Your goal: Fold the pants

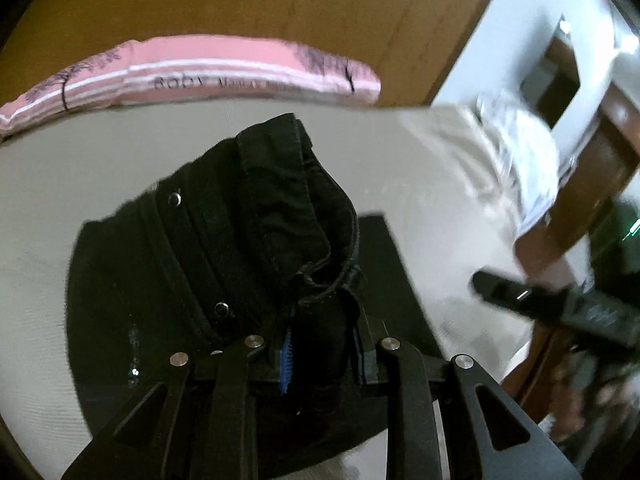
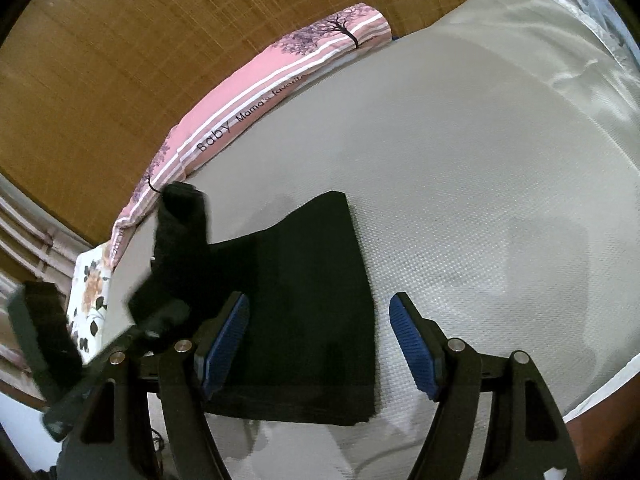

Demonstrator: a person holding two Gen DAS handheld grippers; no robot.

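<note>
Beside the pink pillow (image 2: 256, 92), on the grey mattress (image 2: 480, 200), we are working the black pants (image 2: 304, 300): the left gripper (image 1: 320, 356) is clamping the waistband and carrying it over the flat part, while the right gripper (image 2: 318, 344) is hovering with jaws apart. Next, we judge, comes laying it edge to edge. Away from the pillow, open mattress is giving room.

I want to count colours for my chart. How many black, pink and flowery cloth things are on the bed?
Black: 1, the black pants, one end held up in the left tool.
Pink: 1, the pink pillow with "Baby" printed on it.
Flowery: 1, the floral cloth at the bed's edge.
Total: 3
</note>
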